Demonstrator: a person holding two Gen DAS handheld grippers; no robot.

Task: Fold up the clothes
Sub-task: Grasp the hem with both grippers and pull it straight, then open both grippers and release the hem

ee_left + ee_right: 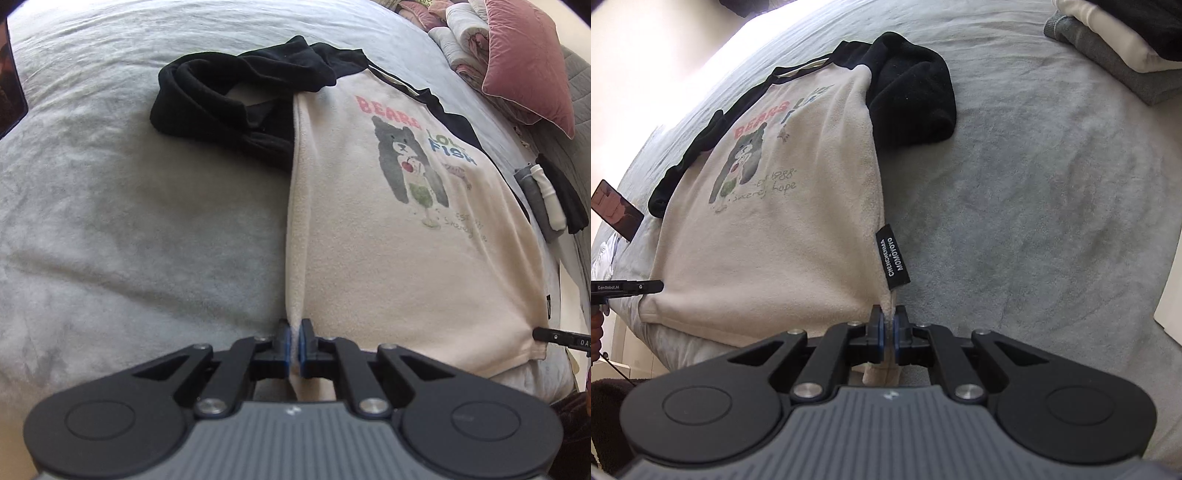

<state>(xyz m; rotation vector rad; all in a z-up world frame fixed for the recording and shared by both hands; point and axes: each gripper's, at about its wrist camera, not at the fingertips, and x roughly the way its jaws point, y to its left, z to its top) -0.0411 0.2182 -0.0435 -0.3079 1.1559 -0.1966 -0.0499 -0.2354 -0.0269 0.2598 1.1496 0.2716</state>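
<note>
Blk tools on fleecy sweatshirt hem

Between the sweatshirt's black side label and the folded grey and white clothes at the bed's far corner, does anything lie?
No. The right wrist view shows only bare grey bedspread between the label and the folded pile.

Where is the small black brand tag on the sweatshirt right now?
In the right wrist view, the black tag hangs off the cream sweatshirt's side edge near the hem, just above the right gripper pinching that corner.
</note>
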